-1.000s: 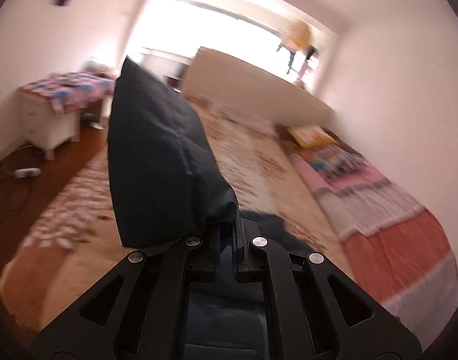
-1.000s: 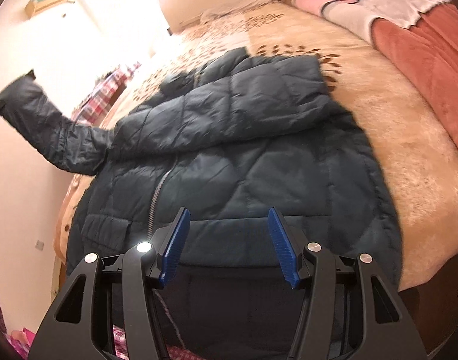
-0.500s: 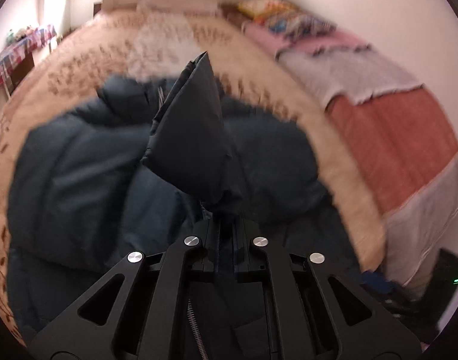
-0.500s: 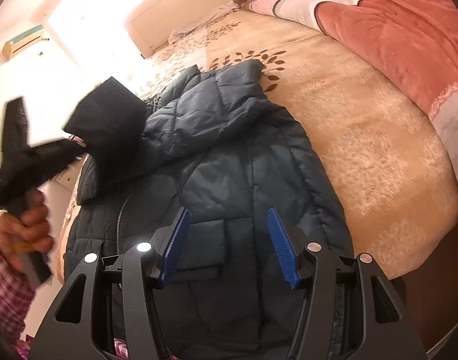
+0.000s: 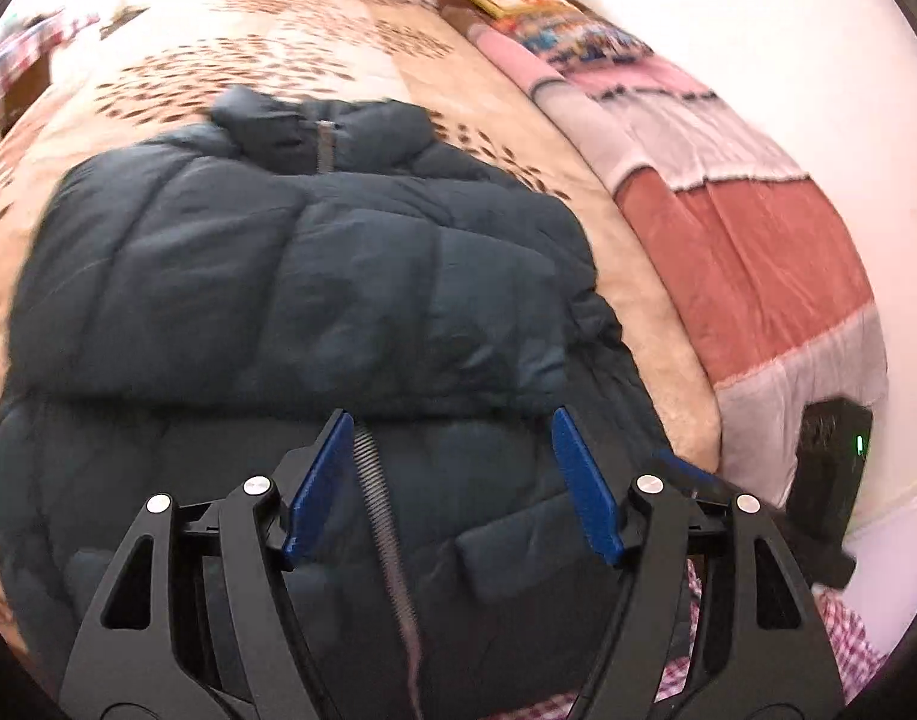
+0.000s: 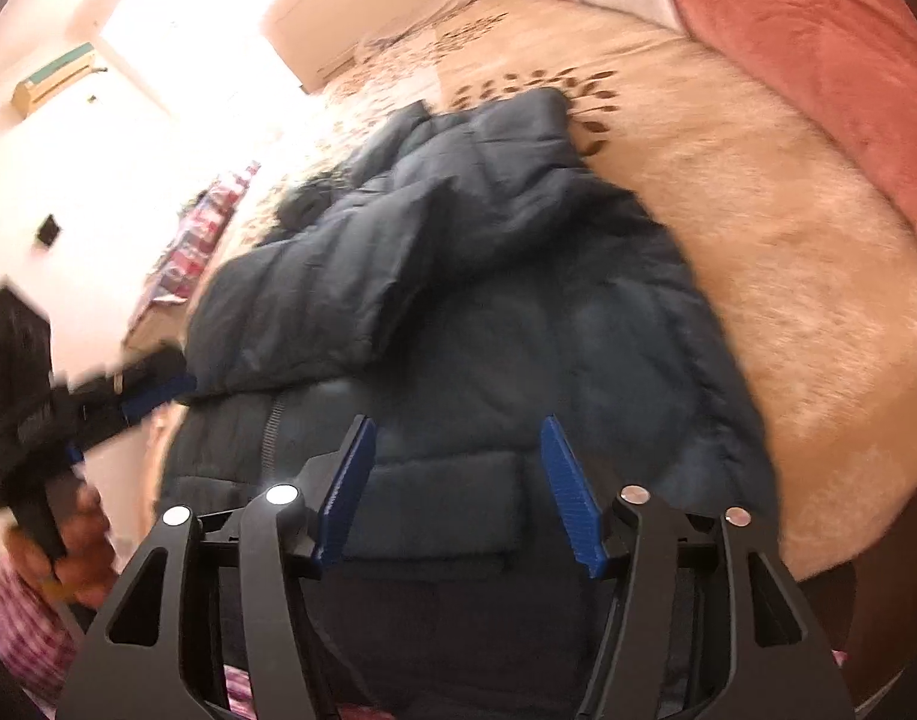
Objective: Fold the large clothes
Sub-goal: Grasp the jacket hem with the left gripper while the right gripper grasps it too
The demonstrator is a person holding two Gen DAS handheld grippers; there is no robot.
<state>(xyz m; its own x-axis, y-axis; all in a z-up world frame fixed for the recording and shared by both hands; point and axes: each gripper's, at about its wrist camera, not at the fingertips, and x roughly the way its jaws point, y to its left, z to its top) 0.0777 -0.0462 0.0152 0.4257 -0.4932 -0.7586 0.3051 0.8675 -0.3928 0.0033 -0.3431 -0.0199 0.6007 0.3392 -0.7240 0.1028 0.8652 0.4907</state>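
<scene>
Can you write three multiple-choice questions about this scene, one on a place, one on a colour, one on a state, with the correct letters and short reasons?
1. Where does the jacket lie?
A. on the bed
B. on a chair
C. on the floor

2. What colour are the left gripper pads?
A. red
B. blue
C. green

3. What lies between the opening jaws of the right gripper?
A. a sleeve
B. a pillow
C. nothing gripped

Answers:
1 A, it is spread over the beige bedspread.
2 B, both pads are blue.
3 C, the pads stand apart above the jacket.

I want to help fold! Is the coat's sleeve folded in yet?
Yes. One sleeve lies folded across the coat's front.
</scene>
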